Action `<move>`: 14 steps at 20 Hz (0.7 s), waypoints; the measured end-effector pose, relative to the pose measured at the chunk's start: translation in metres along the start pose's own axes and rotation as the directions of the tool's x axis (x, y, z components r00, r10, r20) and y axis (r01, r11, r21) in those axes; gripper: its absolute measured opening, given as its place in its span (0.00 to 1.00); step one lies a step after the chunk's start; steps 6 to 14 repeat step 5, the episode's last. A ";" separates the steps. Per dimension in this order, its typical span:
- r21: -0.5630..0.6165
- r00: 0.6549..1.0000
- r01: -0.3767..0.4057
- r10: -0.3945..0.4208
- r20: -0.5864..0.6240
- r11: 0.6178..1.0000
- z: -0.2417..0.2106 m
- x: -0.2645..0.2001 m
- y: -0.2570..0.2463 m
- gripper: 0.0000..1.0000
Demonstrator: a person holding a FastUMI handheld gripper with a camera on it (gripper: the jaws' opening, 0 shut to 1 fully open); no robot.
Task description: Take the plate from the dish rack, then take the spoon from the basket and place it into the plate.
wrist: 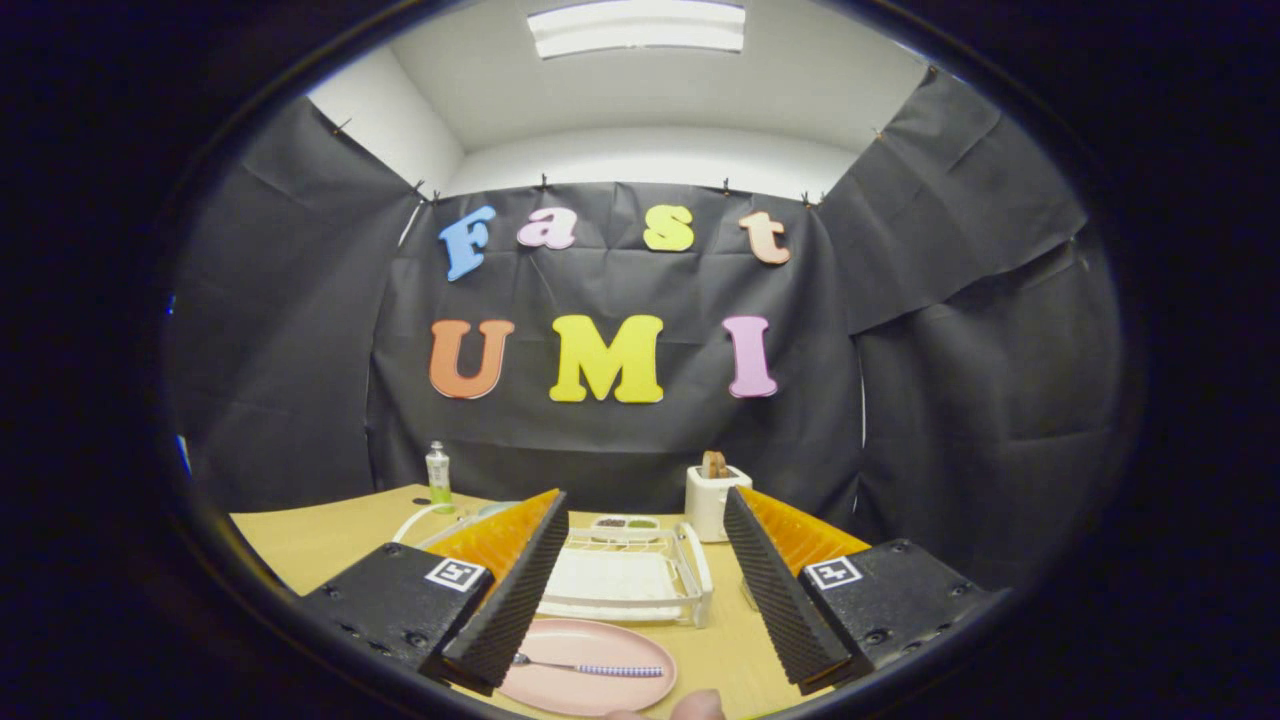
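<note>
A pink plate (pixel 590 680) lies flat on the wooden table (pixel 320 540), low between my two fingers. On it rests a spoon (pixel 590 668) with a metal bowl and a checked handle, lying crosswise. Just beyond the plate stands the white dish rack (pixel 690 580). My gripper (pixel 645 505) is open, raised above the plate, with nothing between its fingers. A fingertip of a person (pixel 697 704) shows at the plate's near edge.
Behind the rack sit a small dish with dark and green contents (pixel 625 524) and a white toaster holding bread (pixel 714 498). A small bottle with a green base (pixel 438 476) stands at the back left. A white curved rim (pixel 420 518) shows left of the rack.
</note>
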State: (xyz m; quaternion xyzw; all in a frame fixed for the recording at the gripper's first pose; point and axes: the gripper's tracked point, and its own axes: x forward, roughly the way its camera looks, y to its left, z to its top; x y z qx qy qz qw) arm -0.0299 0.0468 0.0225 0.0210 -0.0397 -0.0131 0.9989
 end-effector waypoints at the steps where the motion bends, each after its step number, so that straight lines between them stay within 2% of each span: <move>1: -0.003 1.000 -0.003 0.003 0.000 1.000 -0.001 0.000 0.005 1.00; 5: -0.006 1.000 -0.019 0.019 -0.014 1.000 -0.008 0.005 0.019 1.00; 14: -0.006 1.000 -0.019 0.019 -0.014 1.000 -0.008 0.005 0.019 1.00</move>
